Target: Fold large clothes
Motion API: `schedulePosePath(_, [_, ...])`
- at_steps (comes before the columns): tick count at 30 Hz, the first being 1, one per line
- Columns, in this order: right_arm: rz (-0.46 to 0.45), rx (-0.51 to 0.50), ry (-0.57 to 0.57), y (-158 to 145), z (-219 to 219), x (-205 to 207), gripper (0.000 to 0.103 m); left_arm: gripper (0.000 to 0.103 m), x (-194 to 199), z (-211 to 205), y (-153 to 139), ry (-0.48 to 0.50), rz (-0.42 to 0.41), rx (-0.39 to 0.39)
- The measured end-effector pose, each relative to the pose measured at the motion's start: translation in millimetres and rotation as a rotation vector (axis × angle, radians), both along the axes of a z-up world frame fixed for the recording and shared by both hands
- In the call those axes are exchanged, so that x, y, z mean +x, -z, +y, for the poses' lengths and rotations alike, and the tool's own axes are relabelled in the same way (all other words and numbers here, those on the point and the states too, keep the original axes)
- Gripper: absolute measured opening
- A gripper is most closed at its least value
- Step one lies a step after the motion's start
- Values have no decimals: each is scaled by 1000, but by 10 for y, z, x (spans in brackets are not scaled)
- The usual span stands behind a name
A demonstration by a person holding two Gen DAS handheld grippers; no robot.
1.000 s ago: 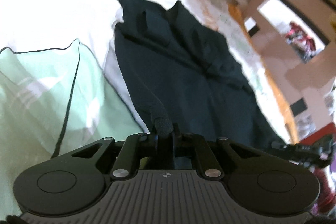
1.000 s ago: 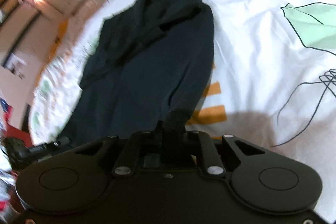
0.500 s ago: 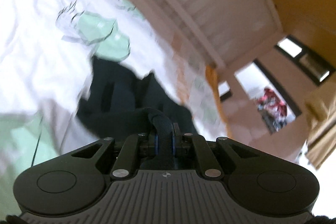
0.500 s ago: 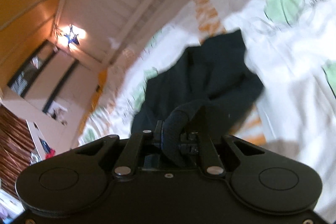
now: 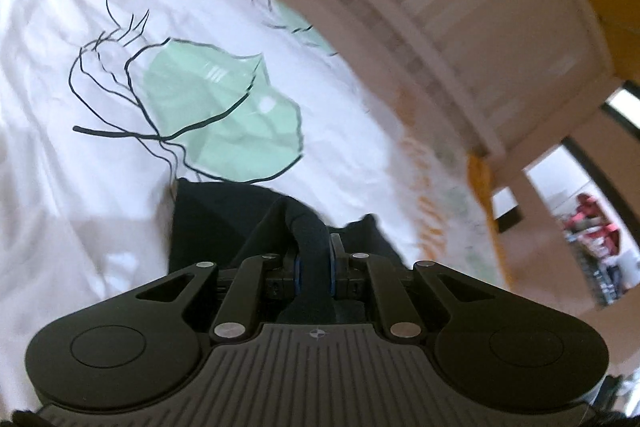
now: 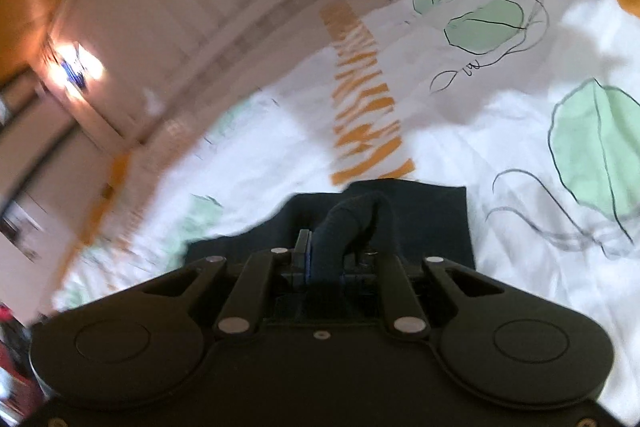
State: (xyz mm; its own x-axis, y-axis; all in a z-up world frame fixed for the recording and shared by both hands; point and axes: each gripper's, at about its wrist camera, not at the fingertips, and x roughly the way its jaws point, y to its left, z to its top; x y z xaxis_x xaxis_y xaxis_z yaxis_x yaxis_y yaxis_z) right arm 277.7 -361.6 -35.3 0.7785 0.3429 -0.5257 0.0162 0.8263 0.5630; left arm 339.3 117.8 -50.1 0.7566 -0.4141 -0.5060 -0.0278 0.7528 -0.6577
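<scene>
Both grippers have carried the dark garment (image 5: 224, 223) far across the bedsheet (image 5: 60, 75), doubling it over. Left gripper (image 5: 314, 259) and right gripper (image 6: 332, 255) each pinch a bunched corner, jaws just easing. Folded cloth lies directly beyond them.

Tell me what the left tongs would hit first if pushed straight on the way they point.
The left tongs, shut on the dark garment, would probably meet that garment's far part first, then the leaf-print bedsheet; depth is unclear.
</scene>
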Motion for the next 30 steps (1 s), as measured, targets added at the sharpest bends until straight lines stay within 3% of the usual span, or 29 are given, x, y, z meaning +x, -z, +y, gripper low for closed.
schedulePosePath(4, [26,48,27,130,-63,102,24,20,55,92,161,3,16,-65])
schedulePosePath(5, [29,59,31,155,-76,130,25,28,70,122,197,9,20,-94])
schedulePosePath(7, [25,63,29,179,-72,173,27,54,35,165,193,0,0,-113])
schedulePosePath(9, [11,56,17,170,-64,158,33,97,-46,213,105,-40,-73,-92])
schedulePosePath(10, [2,52,13,154,-54,156,43,103,-101,240,35,-69,-108,-66])
schedulePosePath(12, [-43,23,29,77,-32,108,74,103,-188,263,-108,-109,-167,-21])
schedulePosePath(13, [-77,6,42,37,-21,92,94,103,-220,263,-184,-112,-183,0])
schedulePosePath(14, [-117,-7,55,-15,-22,55,98,103,-259,243,-274,-104,-198,31])
schedulePosePath(18, [-187,-67,80,-246,53,-63,98,103,-406,15,-523,-38,-231,188])
schedulePosePath(22, [-213,-192,15,-372,345,-149,98,103,-524,-384,-594,49,-224,354])
schedulePosePath(28, [-208,-398,-131,-307,915,-224,98,103,-594,-1023,-406,227,-233,559])
schedulePosePath(30, [-221,-466,-203,-273,1097,-208,98,103,-599,-1129,-312,271,-230,596])
